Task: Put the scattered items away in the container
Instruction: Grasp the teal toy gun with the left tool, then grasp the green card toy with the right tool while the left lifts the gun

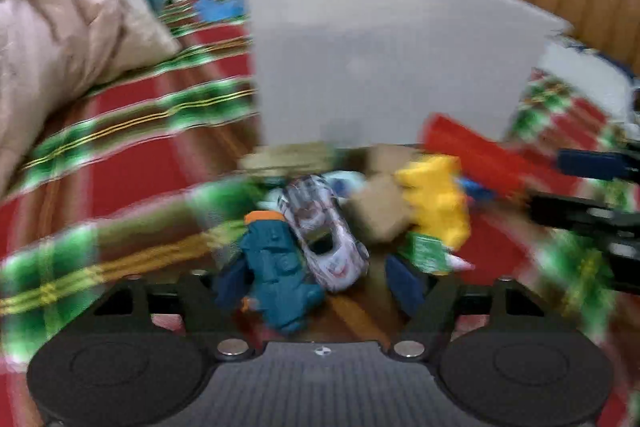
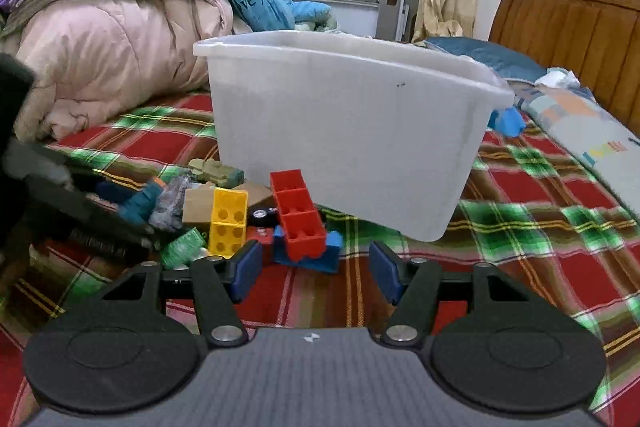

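Both fingers (image 1: 316,287) (image 2: 316,269) spread, empty, toy car (image 1: 324,231) and blocks (image 2: 294,215) crowding white bin (image 2: 344,131)

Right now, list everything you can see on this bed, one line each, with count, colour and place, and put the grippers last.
Bin: one, translucent white, upright on the bedspread behind the toys.
Red block: one, red, leaning on the blue block.
Blue block: one, blue, under the red block's near end.
Yellow block: one, yellow, left of the red block.
Toy car: one, silver-white, middle of the pile.
Teal toy: one, teal with orange trim, between the left gripper's fingers.
Toy truck: one, olive green, at the bin's foot.
Bedspread: one, red and green plaid.
Quilt: one, pink, far left.
Headboard: one, brown wood, right.
Left gripper: open, over the pile.
Right gripper: open, empty, before the blocks.
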